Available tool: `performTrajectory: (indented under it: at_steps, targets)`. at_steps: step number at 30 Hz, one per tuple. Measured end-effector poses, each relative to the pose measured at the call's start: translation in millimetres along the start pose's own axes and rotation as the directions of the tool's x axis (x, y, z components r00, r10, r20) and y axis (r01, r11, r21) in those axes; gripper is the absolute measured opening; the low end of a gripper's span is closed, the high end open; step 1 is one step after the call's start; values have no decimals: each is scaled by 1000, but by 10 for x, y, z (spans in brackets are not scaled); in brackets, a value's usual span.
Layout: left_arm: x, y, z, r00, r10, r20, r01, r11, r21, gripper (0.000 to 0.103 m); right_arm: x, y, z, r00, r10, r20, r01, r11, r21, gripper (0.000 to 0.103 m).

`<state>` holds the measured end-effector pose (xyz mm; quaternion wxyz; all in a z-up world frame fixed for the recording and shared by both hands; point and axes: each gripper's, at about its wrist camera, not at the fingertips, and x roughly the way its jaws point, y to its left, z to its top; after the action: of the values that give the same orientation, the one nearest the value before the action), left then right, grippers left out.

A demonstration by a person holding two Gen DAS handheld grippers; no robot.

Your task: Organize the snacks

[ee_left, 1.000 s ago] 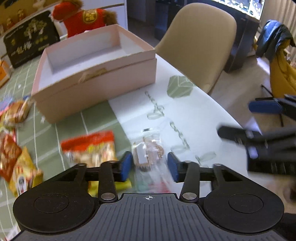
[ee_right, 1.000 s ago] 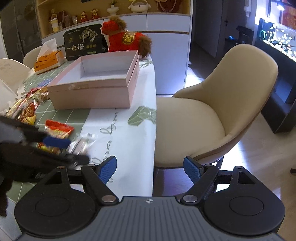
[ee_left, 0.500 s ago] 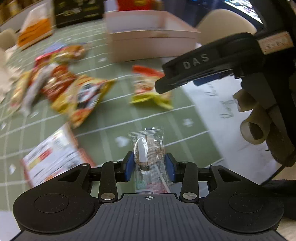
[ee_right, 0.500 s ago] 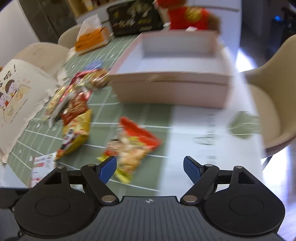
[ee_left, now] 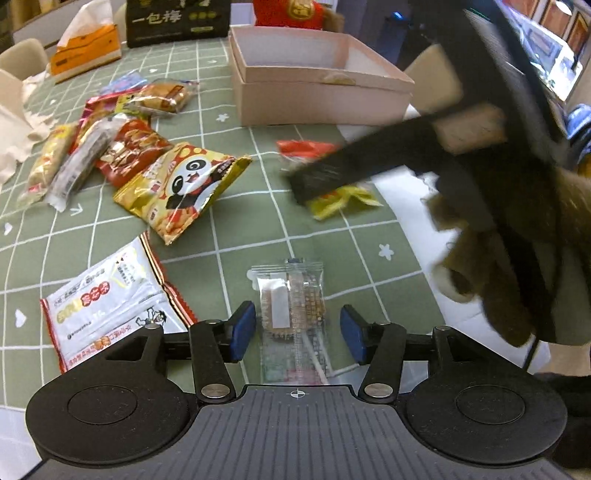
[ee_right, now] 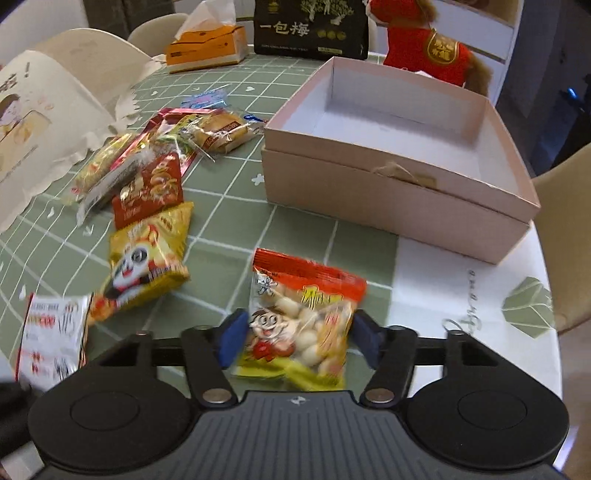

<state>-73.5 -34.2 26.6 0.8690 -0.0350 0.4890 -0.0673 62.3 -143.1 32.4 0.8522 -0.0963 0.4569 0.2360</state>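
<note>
My left gripper [ee_left: 297, 330] is open, its jaws apart on either side of a clear cookie packet [ee_left: 291, 314] lying on the green checked cloth. My right gripper [ee_right: 297, 341] is open around a red and yellow snack bag [ee_right: 301, 317] on the table, pads close to its sides; in the left wrist view it shows as a dark blur over that bag [ee_left: 343, 195]. An open, empty pink box [ee_right: 399, 162] stands beyond, also in the left wrist view [ee_left: 317, 85]. A panda bag [ee_left: 181, 188], a white bag [ee_left: 107, 299] and several more snacks [ee_left: 110, 133] lie to the left.
An orange tissue box [ee_right: 205, 46], a black gift box [ee_right: 310, 27] and a red plush toy [ee_right: 436, 51] stand at the far edge. A torn white paper bag [ee_right: 40, 122] lies at the left. A beige chair [ee_right: 565, 229] stands at the right, past the table's edge.
My left gripper has opened and let go of the cookie packet, which now lies on the cloth. My right gripper has moved down and forward around the red and yellow bag.
</note>
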Motion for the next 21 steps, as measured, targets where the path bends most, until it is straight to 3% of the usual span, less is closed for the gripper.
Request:
performTrajectory:
  at_steps: [3, 5, 8, 12, 14, 17, 21]
  targets:
    - [-15, 40, -15, 1000, -20, 21, 21, 999, -37, 55, -118, -165, -131, 1000, 3, 3, -3, 1000, 23, 56]
    - [-12, 58, 4, 1000, -5, 26, 6, 999, -51, 41, -206, -295, -216, 1000, 4, 9, -4, 999, 48, 55]
    - [-15, 90, 56, 999, -32, 38, 35, 995, -93, 39, -395, -506, -283, 999, 3, 43, -7, 996, 87, 55]
    - [-144, 54, 325, 988, -59, 144, 72, 994, -87, 39, -721, -756, -258, 991, -3, 137, -16, 990, 137, 55]
    - [-295, 51, 607, 968, -63, 241, 82, 994, -69, 39, -847, -842, -207, 984, -3, 179, -25, 987, 158, 55]
    - [-509, 74, 1195, 922, -32, 385, 55, 997, -50, 39, -990, -926, -121, 973, -7, 230, -33, 985, 170, 55]
    - [-487, 122, 1962, 877, 6, 480, 26, 998, -59, 39, -1095, -967, -53, 960, -34, 276, -12, 987, 162, 55]
